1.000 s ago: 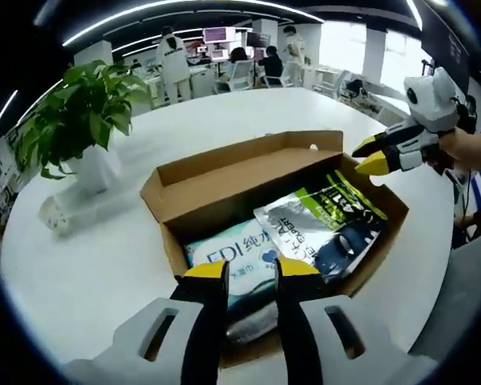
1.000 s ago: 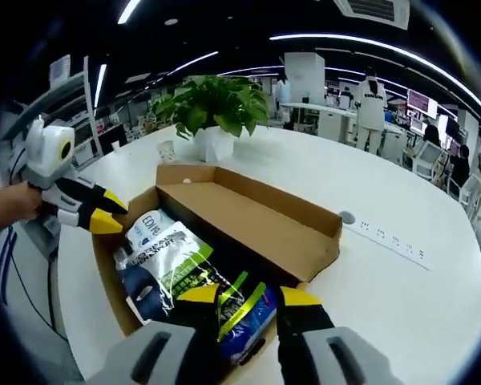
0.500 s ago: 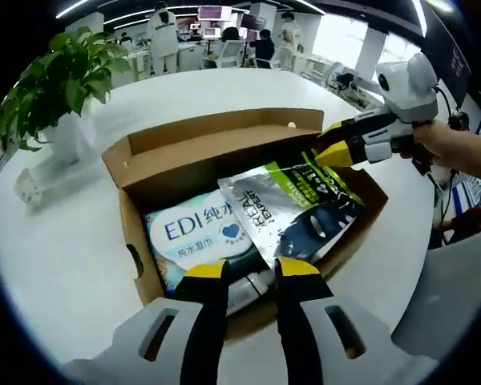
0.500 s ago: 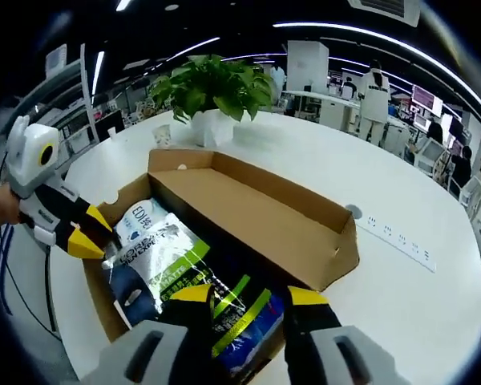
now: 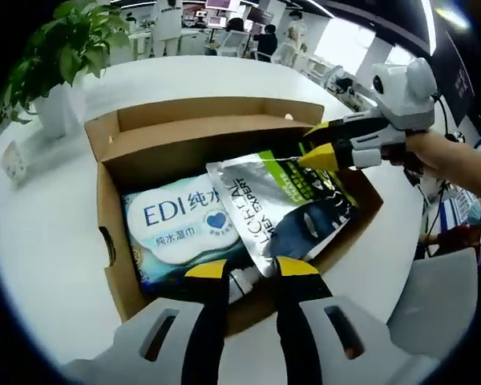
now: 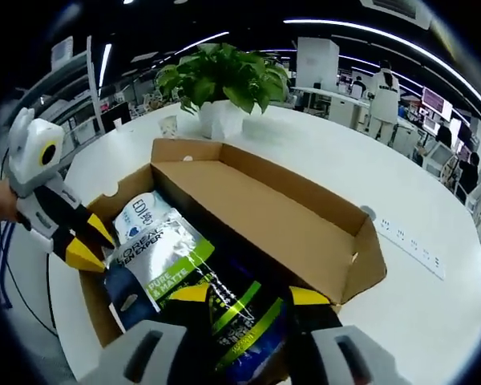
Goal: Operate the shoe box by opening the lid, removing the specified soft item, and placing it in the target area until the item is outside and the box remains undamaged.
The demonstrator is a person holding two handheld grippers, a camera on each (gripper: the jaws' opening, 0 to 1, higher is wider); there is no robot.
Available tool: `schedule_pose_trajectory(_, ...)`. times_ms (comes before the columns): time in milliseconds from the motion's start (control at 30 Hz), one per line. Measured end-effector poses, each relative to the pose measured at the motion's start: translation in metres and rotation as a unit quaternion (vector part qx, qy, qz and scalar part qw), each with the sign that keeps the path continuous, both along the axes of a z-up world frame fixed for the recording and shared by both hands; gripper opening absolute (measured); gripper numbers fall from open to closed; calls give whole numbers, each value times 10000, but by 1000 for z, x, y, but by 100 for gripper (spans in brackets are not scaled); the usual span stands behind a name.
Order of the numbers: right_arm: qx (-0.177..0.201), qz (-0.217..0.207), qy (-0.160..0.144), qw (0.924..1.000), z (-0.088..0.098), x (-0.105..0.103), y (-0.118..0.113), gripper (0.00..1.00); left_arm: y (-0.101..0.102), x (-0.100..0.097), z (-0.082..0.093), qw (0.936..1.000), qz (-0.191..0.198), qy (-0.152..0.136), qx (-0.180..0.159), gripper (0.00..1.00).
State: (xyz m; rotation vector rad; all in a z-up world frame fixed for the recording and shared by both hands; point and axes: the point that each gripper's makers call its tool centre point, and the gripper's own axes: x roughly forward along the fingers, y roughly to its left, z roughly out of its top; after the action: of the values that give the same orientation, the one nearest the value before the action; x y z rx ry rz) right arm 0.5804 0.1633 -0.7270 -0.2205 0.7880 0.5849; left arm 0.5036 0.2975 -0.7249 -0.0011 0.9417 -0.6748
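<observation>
With the shoe box (image 5: 112, 241) lid already open, the silver pouch (image 5: 280, 212) lies inside across the wipes pack (image 5: 176, 233), its long axis spanning my tongs; both grippers, left (image 5: 252, 270) and right (image 6: 250, 295), hover parted, gripping nothing, at opposite ends.

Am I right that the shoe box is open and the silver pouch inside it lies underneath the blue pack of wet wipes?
Not quite. The shoe box is open, but the silver pouch lies on top, overlapping the blue pack of wet wipes, not underneath it. The left gripper view shows this plainly.
</observation>
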Motion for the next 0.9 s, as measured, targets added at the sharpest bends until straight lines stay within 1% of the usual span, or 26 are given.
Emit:
schedule_pose_trajectory(133, 42, -28, 18, 10000, 0, 1, 1, 32, -4, 0, -2, 9999, 20, 78, -116, 20)
schedule_pose_trajectory(200, 69, -39, 22, 10000, 0, 2, 0, 32, -7, 0, -5, 9996, 58, 170, -203, 18)
schedule_pose_trajectory(367, 285, -126, 73, 9995, 2, 1, -1, 31, -13, 0, -6, 9992, -1, 211, -350, 15)
schedule_pose_trajectory(533, 419, -130, 137, 9989, 4, 1, -1, 30, -11, 2, -6, 9985, 52, 305, -444, 13)
schedule_pose_trajectory(600, 485, -175, 149, 9986, 6, 2, -3, 27, -9, 3, -5, 9989, 51, 232, -402, 8)
schedule_pose_trajectory(633, 523, -191, 152, 9983, 6, 2, -4, 26, -7, 5, -3, 9992, 78, 176, -364, 2)
schedule_pose_trajectory(667, 540, -202, 159, 9982, 7, 0, -5, 23, -7, 5, -1, 9987, 160, 212, -441, 1)
schedule_pose_trajectory(733, 548, -190, 126, 9982, 7, -1, -8, 18, -7, 4, -2, 9989, 135, 223, -402, 1)
schedule_pose_trajectory(900, 709, -279, 139, 9970, 9, 0, -10, 13, -8, 3, -2, 9990, 176, 183, -378, 0)
